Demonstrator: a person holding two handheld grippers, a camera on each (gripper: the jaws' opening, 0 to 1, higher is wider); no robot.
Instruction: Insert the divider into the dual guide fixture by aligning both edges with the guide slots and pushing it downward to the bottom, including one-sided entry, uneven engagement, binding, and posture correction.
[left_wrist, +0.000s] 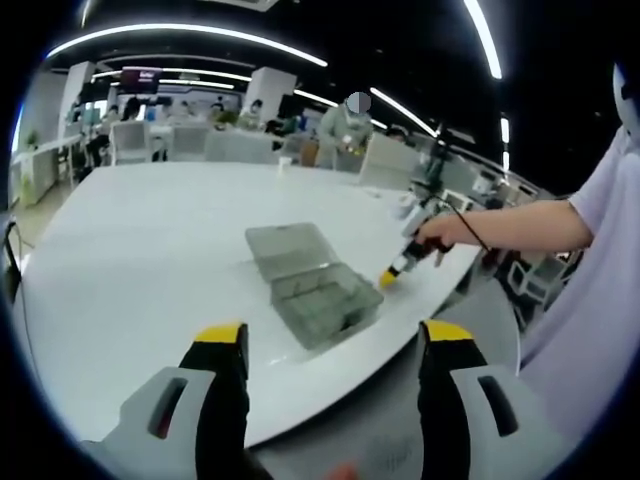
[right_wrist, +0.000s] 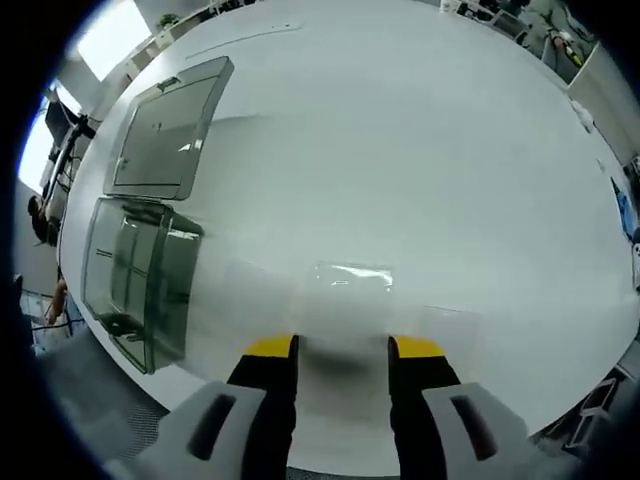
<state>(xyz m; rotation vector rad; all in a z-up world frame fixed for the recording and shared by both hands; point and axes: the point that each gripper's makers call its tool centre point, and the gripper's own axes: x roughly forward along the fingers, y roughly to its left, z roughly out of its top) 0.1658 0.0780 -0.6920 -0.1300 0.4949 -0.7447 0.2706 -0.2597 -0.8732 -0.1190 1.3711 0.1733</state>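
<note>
Jaws parted on both grippers, nothing between them, above a white table (left_wrist: 150, 250).

The left gripper (left_wrist: 335, 335) hangs at the table's near edge, short of a clear plastic organiser box (left_wrist: 325, 300) with its lid (left_wrist: 290, 245) laid open. The right gripper (right_wrist: 343, 347) hovers low over a clear divider (right_wrist: 350, 295) lying flat on the table, well apart from the box (right_wrist: 140, 275). Its yellow tips (left_wrist: 388, 278) sit just beside the box in the left gripper view, held by a hand (left_wrist: 435, 235).

In the right gripper view, a clear divider (right_wrist: 350, 285) near six o'clock is blurred, its edges hard to trace. In the left gripper view, people (left_wrist: 345, 125) at twelve o'clock are too small to make out.
</note>
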